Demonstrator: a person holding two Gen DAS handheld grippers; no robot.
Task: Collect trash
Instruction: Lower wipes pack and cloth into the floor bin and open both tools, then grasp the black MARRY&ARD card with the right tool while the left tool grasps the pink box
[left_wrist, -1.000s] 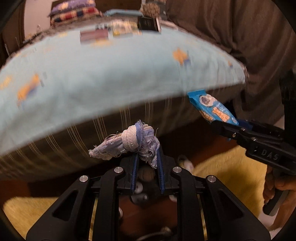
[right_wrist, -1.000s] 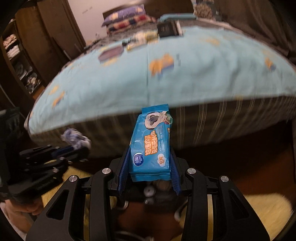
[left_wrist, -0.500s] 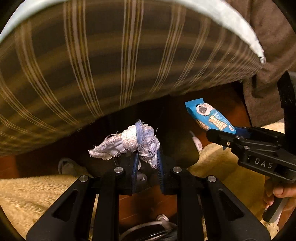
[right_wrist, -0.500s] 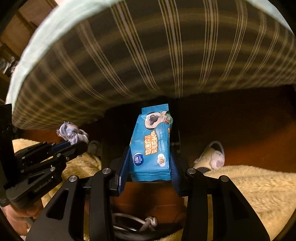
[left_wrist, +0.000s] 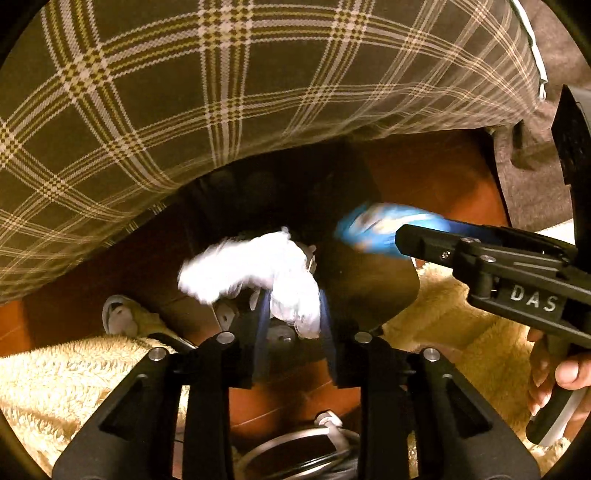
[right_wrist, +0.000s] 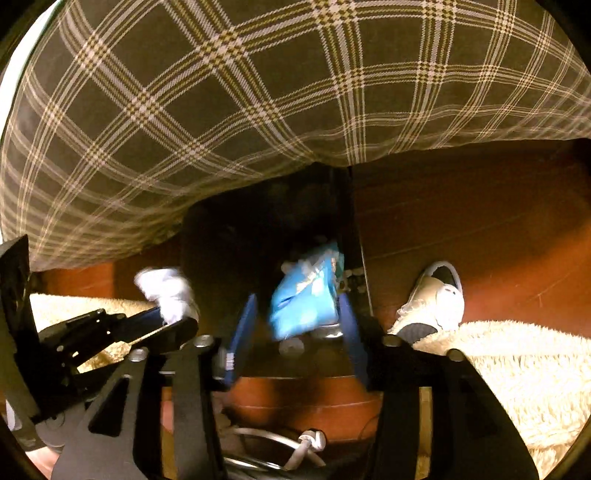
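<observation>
My left gripper (left_wrist: 291, 314) has its jaws spread slightly around a white crumpled cloth wad (left_wrist: 255, 273), which is blurred and seems to be slipping out over a dark bin (left_wrist: 369, 280). My right gripper (right_wrist: 295, 317) has its jaws spread apart; the blue snack wrapper (right_wrist: 306, 295) sits blurred between them, loose, over the same dark bin (right_wrist: 236, 251). The right gripper also shows in the left wrist view (left_wrist: 402, 240) with the blue wrapper (left_wrist: 369, 227). The left gripper shows in the right wrist view (right_wrist: 173, 321) with the wad (right_wrist: 166, 291).
A plaid bed cover (left_wrist: 221, 92) hangs overhead. A cream shaggy rug (right_wrist: 517, 369) lies on the red-brown floor. A white shoe (right_wrist: 432, 299) lies by the rug's edge; another shoe (left_wrist: 122, 317) lies at left. A cable loop (right_wrist: 288, 446) sits below the grippers.
Both grippers have tilted down from the bed toward the dark bin on the floor. The right jaws have opened, freeing the blue wrapper. The left jaws have loosened and the wad is moving.
</observation>
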